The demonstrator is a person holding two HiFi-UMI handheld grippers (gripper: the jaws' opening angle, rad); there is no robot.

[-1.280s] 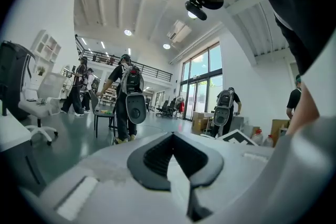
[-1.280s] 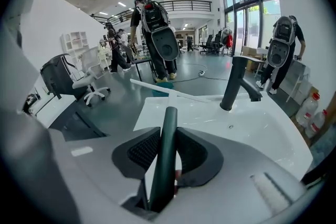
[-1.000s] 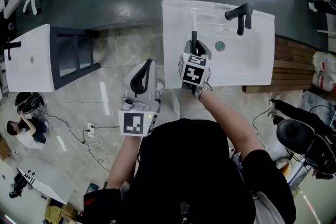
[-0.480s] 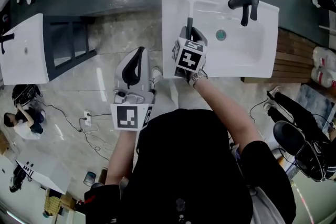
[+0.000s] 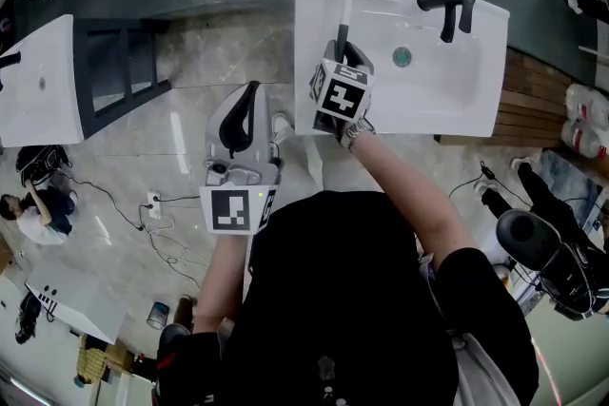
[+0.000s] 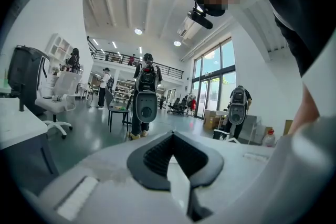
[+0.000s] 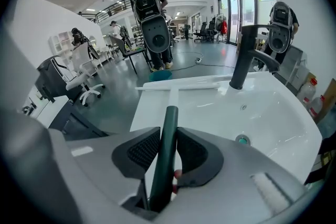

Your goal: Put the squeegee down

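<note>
Right gripper (image 7: pixel 168 135), held in the person's right hand, is clamped narrowly on the dark green handle of the squeegee (image 7: pixel 169 118), one ribbed pad pressing on each side. The left gripper (image 6: pixel 172 136) hangs over the floor beside the sink with its jaws together and nothing between them. From the right jaws the squeegee's handle runs forward over the white sink (image 7: pixel 273 113) to a white blade lying along the far rim, left of the black tap (image 7: pixel 247 55). Whether the blade touches the rim cannot be told. Over the last second the right gripper has sunk a little toward the basin, and its jaws have not widened. The put-down looks close but unfinished: the handle likely needs lowering onto the sink before the grip lets go. Beyond, people and office chairs (image 7: pixel 79 81) stand in an open hall.
</note>
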